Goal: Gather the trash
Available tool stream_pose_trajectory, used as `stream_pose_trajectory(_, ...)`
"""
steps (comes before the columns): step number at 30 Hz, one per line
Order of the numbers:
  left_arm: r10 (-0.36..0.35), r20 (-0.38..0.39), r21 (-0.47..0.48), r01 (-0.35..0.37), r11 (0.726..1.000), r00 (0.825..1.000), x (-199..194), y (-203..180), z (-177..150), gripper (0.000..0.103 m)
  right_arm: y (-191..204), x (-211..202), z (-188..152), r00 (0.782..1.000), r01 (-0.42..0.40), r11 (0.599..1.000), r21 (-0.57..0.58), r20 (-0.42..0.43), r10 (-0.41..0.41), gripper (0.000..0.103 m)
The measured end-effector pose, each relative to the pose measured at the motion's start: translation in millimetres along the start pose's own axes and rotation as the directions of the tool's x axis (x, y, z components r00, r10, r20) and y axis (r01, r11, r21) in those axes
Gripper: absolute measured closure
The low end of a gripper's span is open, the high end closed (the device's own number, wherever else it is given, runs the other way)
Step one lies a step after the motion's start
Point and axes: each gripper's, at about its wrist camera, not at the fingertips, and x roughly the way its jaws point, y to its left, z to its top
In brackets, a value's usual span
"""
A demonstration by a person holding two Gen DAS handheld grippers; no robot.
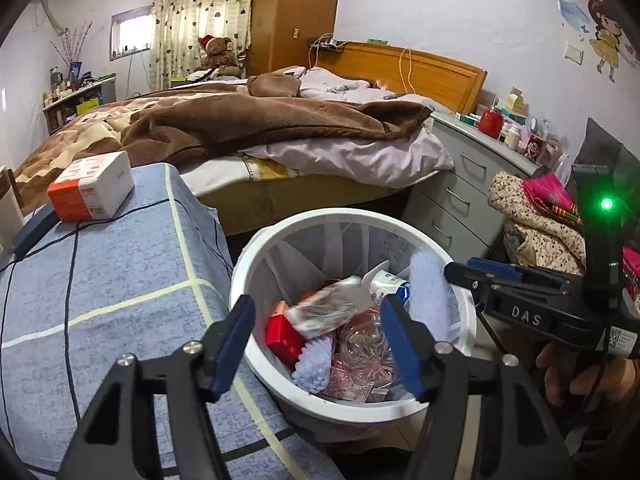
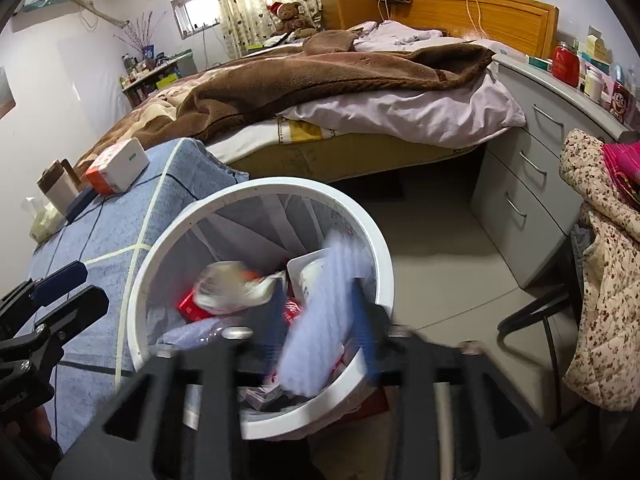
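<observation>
A white trash bin (image 1: 256, 248) (image 2: 168, 248) stands on the floor beside a blue-cloth table. It holds a red box (image 1: 282, 336), a crumpled wrapper (image 1: 324, 310), a clear plastic bottle (image 1: 364, 344) and a carton (image 1: 390, 282). My left gripper (image 1: 320, 344) is open and empty above the bin. My right gripper (image 2: 320, 316) is over the bin, blurred, its jaws apart around a pale blue foam sheet (image 2: 320, 320) that stands in the bin (image 1: 430, 292). The right gripper also shows in the left wrist view (image 1: 464, 270).
The blue-cloth table (image 1: 120, 280) carries an orange and white box (image 1: 90, 192), cables and a dark device (image 1: 32, 232). A bed (image 1: 240, 128) lies behind. Grey drawers (image 1: 452, 196) and a chair with clothes (image 2: 600, 260) stand on the right.
</observation>
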Motion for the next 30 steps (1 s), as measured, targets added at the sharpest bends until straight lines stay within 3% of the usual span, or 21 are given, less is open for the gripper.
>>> stream_pose_trajectory(12, 0.049, 0.036, -0.046, -0.047, 0.998, 0.998, -34, 13, -18, 0.03, 15, -32, -13, 0.996, -0.015, 1.0, 0.017, 0.088, 0.014, 0.052)
stream_pose_trajectory(18, 0.137, 0.08, -0.046, -0.134, 0.99, 0.987, -65, 16, -40, 0.027, 36, -57, -31, 0.985, -0.011, 1.0, -0.009, 0.172, 0.012, 0.052)
stream_pose_trajectory(23, 0.225, 0.108, -0.073, -0.218, 0.973, 0.968, -92, 22, -65, 0.026, 52, -73, -50, 0.978, -0.032, 0.999, -0.028, 0.206, 0.037, 0.052)
stream_pose_trajectory(27, 0.321, 0.12, -0.071, -0.315, 0.947, 0.939, -109, 26, -85, 0.026, 64, -80, -66, 0.973, -0.015, 0.999, -0.045, 0.231, 0.025, 0.052)
stream_pose_trajectory(30, 0.325, 0.134, -0.109, -0.312, 0.944, 0.936, -125, 33, -98, 0.025, 78, -81, -77, 0.972, -0.013, 0.996, -0.085, 0.233, 0.033, 0.052)
